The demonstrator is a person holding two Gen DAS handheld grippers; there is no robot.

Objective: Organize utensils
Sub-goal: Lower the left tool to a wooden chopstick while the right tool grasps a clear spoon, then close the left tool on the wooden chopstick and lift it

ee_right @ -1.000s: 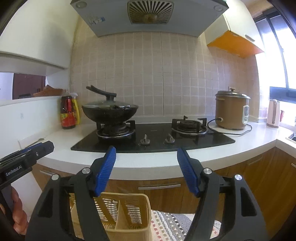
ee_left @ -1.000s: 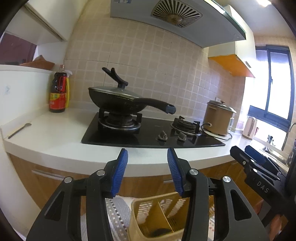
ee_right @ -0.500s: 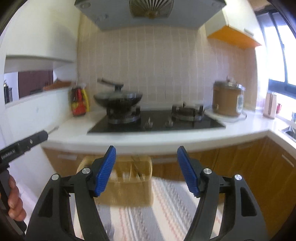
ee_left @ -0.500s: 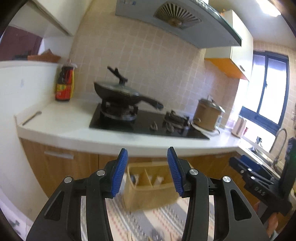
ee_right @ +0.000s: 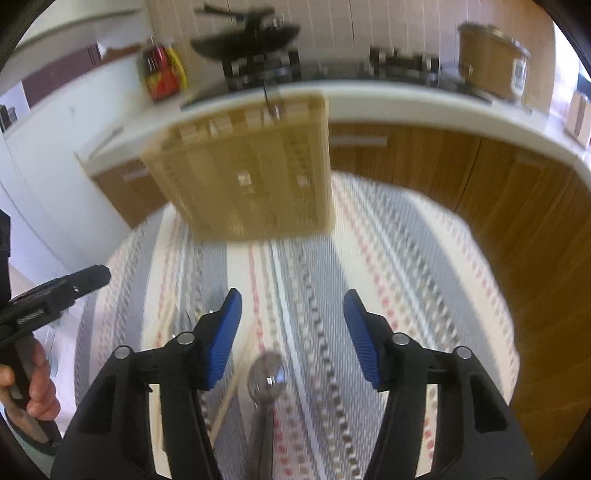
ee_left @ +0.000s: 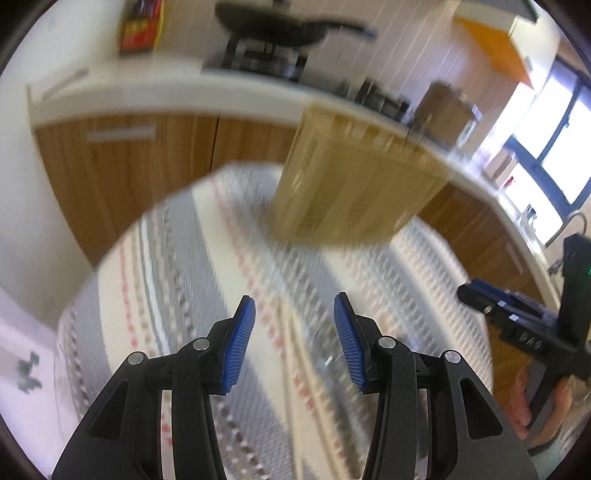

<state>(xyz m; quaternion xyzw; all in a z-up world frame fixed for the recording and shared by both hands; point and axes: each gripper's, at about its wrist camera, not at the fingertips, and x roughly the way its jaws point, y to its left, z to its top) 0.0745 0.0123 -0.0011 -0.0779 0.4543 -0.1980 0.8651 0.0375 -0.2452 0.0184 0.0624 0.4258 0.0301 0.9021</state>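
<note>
A tan slotted utensil caddy (ee_right: 251, 166) stands at the far side of a round table with a striped cloth (ee_right: 388, 258); it also shows in the left wrist view (ee_left: 354, 184). A metal spoon (ee_right: 266, 376) lies on the cloth between and just below my right gripper's fingers. A pale chopstick (ee_right: 229, 398) lies beside it. My right gripper (ee_right: 291, 332) is open above the cloth. My left gripper (ee_left: 293, 338) is open and empty over the cloth (ee_left: 207, 258). Both views are motion-blurred.
Behind the table runs a white counter (ee_right: 424, 99) with wooden cabinets, a stove with a black pan (ee_right: 247, 35), a sauce bottle (ee_right: 159, 72) and a rice cooker (ee_right: 487, 59). The other gripper shows at each view's edge, the left one (ee_right: 51, 295) and the right one (ee_left: 517, 317).
Both grippers have tilted down from the counter toward the table. The caddy now sits higher in the views, and the spoon has come into the right wrist view.
</note>
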